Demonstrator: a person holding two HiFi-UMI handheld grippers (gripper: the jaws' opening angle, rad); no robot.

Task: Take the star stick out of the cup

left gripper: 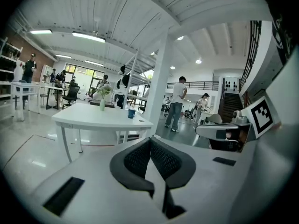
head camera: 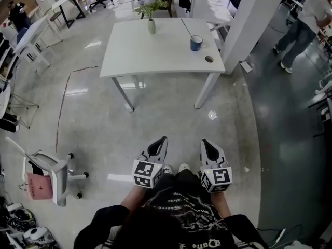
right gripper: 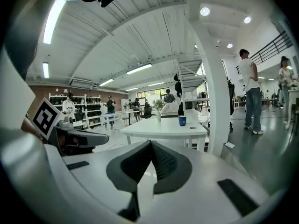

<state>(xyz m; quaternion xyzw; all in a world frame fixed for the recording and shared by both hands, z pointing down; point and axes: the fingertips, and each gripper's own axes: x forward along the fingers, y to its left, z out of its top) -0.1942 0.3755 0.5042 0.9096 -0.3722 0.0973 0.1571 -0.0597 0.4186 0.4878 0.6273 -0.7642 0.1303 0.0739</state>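
- nearest you, past your dark shirt (head camera: 176,211), the left claw (head camera: 161,143) and right claw (head camera: 206,144) sit side by side at waist level, pointing slightly down toward the floor ahead.
- both claws are pressed together with nothing between the pads. that looks like a carrying pose while you are well apart from the work.
- the blue cup (head camera: 196,43) stands near the right far corner of the white counter (head camera: 155,56). the star stick (head camera: 187,27) is in it, leaning up and away to the left, so its upper end looks free for a pinch.
- a vase of flowers (head camera: 151,25) stands at the counter's far edge, well left of the cup, so it probably won't hinder you.
- only the head view shows the stick as a thin line and how much open floor separates you from the counter.
- the left gripper view (left gripper: 150,143) and right gripper view (right gripper: 152,146) show the pads meeting at their tips. they also show the cup side-on, but there the stick is too thin to make out, and no view shows its star.
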